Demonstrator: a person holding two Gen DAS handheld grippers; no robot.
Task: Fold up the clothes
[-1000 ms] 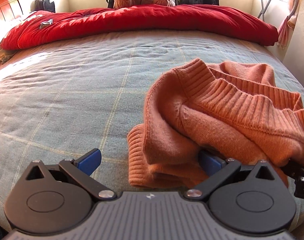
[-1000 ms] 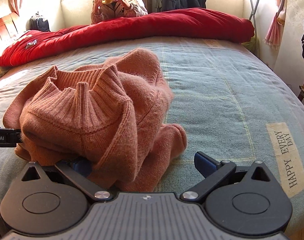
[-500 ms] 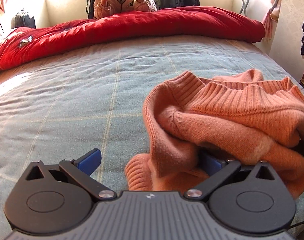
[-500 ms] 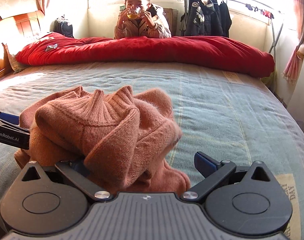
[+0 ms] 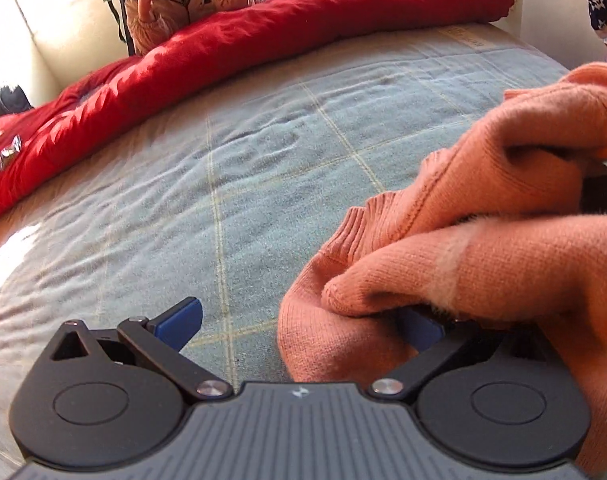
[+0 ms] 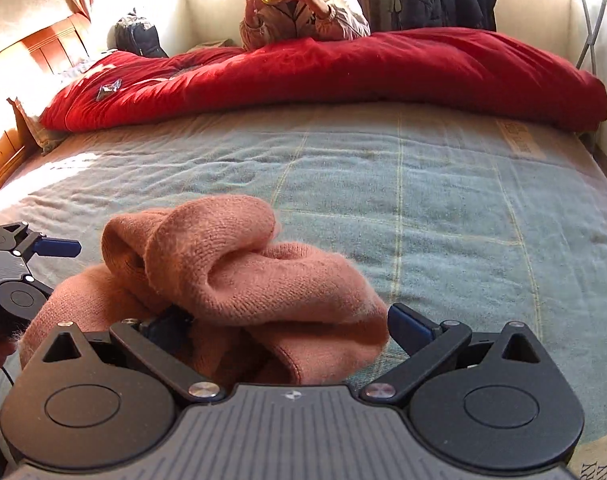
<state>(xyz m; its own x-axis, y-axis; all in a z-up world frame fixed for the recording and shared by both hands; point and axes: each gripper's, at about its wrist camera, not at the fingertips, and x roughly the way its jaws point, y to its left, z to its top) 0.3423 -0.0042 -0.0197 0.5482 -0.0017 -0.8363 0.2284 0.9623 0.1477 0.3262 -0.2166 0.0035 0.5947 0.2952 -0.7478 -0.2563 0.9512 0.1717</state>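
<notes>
Both tongs, my left gripper (image 5: 303, 320) and right gripper (image 6: 287, 330), spread wide, knit draped over 1 finger each (not pinched). Sweater (image 6: 239, 276) now bunched tighter on the bedspread (image 6: 443, 216) than 1 s ago; flattening needed first.

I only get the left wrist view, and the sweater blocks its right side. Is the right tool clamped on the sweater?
Observer: No. The right tool stands open, with the sweater bunched between its fingers.
Operator: Do both of its fingers touch the knit?
Observer: Its left finger is buried under the knit. Its right finger is bare, just at the sweater's edge.
Operator: What lies on the bed to the right of that tool?
Observer: Blue blanket, with printed letters at the near right corner.
</notes>
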